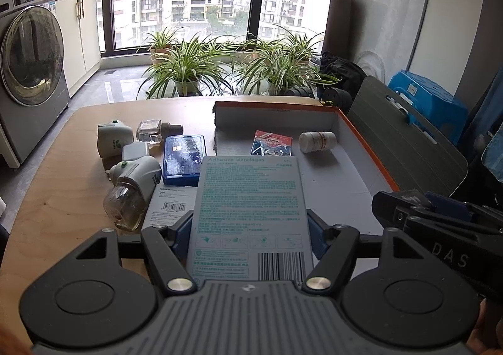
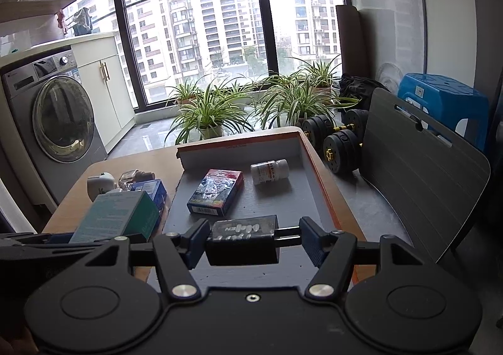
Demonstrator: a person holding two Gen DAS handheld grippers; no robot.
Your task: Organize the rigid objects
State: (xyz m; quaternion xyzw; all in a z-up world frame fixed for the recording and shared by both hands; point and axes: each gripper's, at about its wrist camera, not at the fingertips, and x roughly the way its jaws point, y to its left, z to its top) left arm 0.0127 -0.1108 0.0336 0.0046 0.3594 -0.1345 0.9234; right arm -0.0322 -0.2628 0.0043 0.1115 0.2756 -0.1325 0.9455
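My left gripper (image 1: 250, 226) is shut on a grey-green adhesive bandages box (image 1: 251, 207), held above the near left part of the orange-edged cardboard tray (image 1: 371, 147). The box also shows in the right wrist view (image 2: 116, 216). My right gripper (image 2: 253, 237) is open over the tray's near end, with a black box (image 2: 242, 242) between its fingers, touching the left pad and apart from the right. In the tray lie a blue-red box (image 2: 217, 191) and a white pill bottle (image 2: 270, 170), which also shows in the left wrist view (image 1: 317, 141).
On the wooden table (image 1: 63, 185) left of the tray lie two white plug-in diffusers (image 1: 135, 179), a glass bottle (image 1: 151, 132), a blue tin (image 1: 184, 160) and a white box (image 1: 169, 207). A grey folded board (image 2: 418, 172), dumbbells (image 2: 339, 141) and potted plants (image 2: 204, 116) stand beyond the table.
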